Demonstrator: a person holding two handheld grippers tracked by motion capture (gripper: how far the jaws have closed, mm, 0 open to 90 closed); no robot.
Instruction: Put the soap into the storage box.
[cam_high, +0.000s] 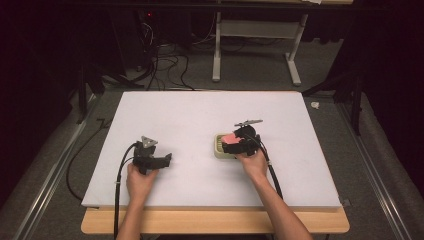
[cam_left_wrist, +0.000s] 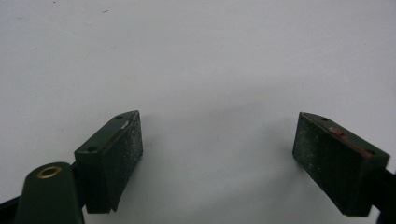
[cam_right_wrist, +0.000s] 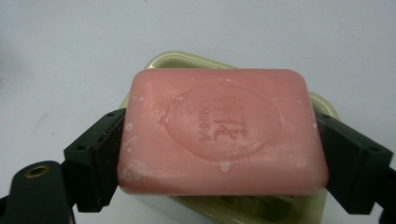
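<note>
The right gripper (cam_right_wrist: 219, 154) pinched a pink rectangular soap bar (cam_right_wrist: 222, 130) by its short ends, above a pale green ribbed soap dish (cam_high: 218, 146). The left gripper (cam_left_wrist: 219, 154) rested spread, holding nothing, over the white table (cam_high: 190, 120).

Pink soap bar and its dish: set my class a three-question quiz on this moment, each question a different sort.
1. True or false: the right gripper is shut on the pink soap bar.
2. What lies under the bar? A) cream soap dish B) blue towel C) metal bowl
3. Fill in: the left gripper is ____, over the bare white table.

Key: 1 true; 2 A; 3 open.
</note>
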